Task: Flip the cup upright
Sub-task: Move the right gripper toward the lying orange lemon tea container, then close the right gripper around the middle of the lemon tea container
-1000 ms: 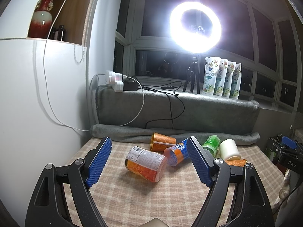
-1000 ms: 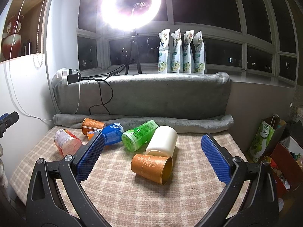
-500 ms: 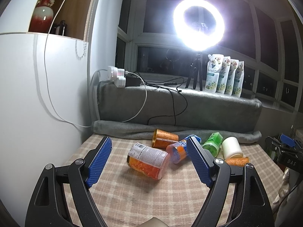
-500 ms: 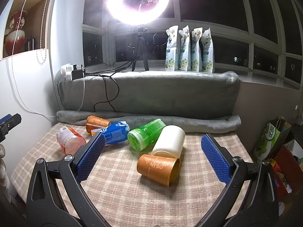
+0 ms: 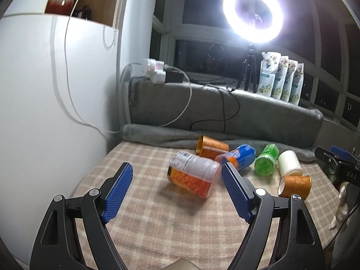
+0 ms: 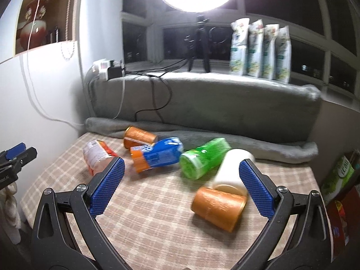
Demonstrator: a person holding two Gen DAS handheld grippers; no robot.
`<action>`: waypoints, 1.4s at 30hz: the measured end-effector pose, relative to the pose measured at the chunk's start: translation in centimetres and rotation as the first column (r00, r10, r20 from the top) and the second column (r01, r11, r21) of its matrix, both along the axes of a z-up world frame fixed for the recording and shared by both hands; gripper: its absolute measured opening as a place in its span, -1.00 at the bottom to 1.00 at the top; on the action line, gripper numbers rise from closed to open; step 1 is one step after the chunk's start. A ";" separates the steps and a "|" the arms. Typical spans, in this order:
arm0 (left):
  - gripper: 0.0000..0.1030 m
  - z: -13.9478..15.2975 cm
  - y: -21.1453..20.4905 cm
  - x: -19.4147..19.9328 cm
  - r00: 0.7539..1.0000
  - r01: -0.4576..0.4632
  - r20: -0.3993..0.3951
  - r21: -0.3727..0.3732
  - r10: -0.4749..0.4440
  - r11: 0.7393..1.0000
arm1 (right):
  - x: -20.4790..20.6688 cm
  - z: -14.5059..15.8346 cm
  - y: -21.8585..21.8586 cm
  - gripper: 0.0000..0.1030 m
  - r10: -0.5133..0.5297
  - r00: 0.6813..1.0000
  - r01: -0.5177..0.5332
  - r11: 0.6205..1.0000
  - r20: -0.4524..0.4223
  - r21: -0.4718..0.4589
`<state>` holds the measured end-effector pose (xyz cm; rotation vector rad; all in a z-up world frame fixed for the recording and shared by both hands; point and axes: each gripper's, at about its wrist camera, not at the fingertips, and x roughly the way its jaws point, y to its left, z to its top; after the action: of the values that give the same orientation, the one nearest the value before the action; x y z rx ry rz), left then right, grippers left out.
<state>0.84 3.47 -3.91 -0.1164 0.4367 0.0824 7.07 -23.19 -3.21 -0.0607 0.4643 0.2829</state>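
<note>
Several cups lie on their sides on a checked cloth table (image 6: 157, 213). Nearest my right gripper is an orange cup (image 6: 218, 204), also in the left wrist view (image 5: 295, 185). Behind it lie a white cup (image 6: 231, 171), a green cup (image 6: 203, 157), a blue and orange cup (image 6: 157, 154), another orange cup (image 6: 139, 136) and a clear cup with orange print (image 6: 97, 155), which lies just ahead of my left gripper (image 5: 193, 176). My left gripper (image 5: 177, 191) is open and empty. My right gripper (image 6: 180, 184) is open and empty above the table.
A rolled grey blanket (image 6: 202, 135) edges the table's far side below a padded sill with cables, a ring light tripod (image 6: 199, 42) and several pouches (image 6: 261, 49). A white cabinet (image 5: 45, 90) stands at the left. Bags (image 6: 339, 175) sit beyond the right edge.
Both grippers have moved forward and down toward the cups, which look larger now. The right view has swung left. The cups have not moved.
</note>
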 end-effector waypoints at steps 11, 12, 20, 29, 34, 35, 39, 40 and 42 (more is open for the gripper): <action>0.58 -2.9 1.9 0.4 0.994 -0.013 -0.110 -0.068 0.005 0.998 | 6.3 -1.8 6.8 1.00 0.268 0.945 -0.281 0.958 -0.188 -0.049; 0.58 -3.0 2.1 0.4 0.993 -0.015 -0.114 -0.070 0.007 0.997 | 6.7 -1.9 7.7 1.00 0.297 0.932 -0.314 0.948 -0.206 -0.054; 0.58 -3.7 3.4 0.1 0.989 -0.039 -0.144 -0.108 0.023 0.993 | 9.6 -4.0 13.7 1.00 0.433 0.838 -0.490 0.864 -0.332 -0.112; 0.58 -5.1 4.5 0.2 0.982 -0.045 -0.187 -0.161 0.014 0.986 | 12.1 -6.1 19.2 1.00 0.477 0.751 -0.606 0.772 -0.457 -0.190; 0.58 -5.4 4.7 0.1 0.980 -0.045 -0.197 -0.177 0.009 0.983 | 13.3 -6.6 20.9 1.00 0.481 0.713 -0.640 0.744 -0.511 -0.193; 0.58 -5.4 4.9 0.1 0.981 -0.047 -0.196 -0.180 0.011 0.983 | 13.5 -6.7 21.2 1.00 0.480 0.704 -0.646 0.739 -0.523 -0.191; 0.58 -5.3 5.4 0.1 0.981 -0.057 -0.195 -0.191 0.019 0.980 | 14.0 -7.4 22.2 1.00 0.472 0.681 -0.664 0.721 -0.560 -0.199; 0.58 -5.4 5.5 0.1 0.981 -0.059 -0.195 -0.194 0.020 0.979 | 14.0 -7.5 22.3 1.00 0.470 0.676 -0.668 0.717 -0.568 -0.200; 0.58 -5.4 5.7 0.2 0.980 -0.060 -0.196 -0.198 0.021 0.978 | 14.1 -7.8 22.8 0.99 0.469 0.667 -0.677 0.706 -0.579 -0.208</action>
<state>1.03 9.14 -9.35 -0.3208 0.6371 0.0896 21.14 -0.35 -11.04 -0.5809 1.0156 0.8627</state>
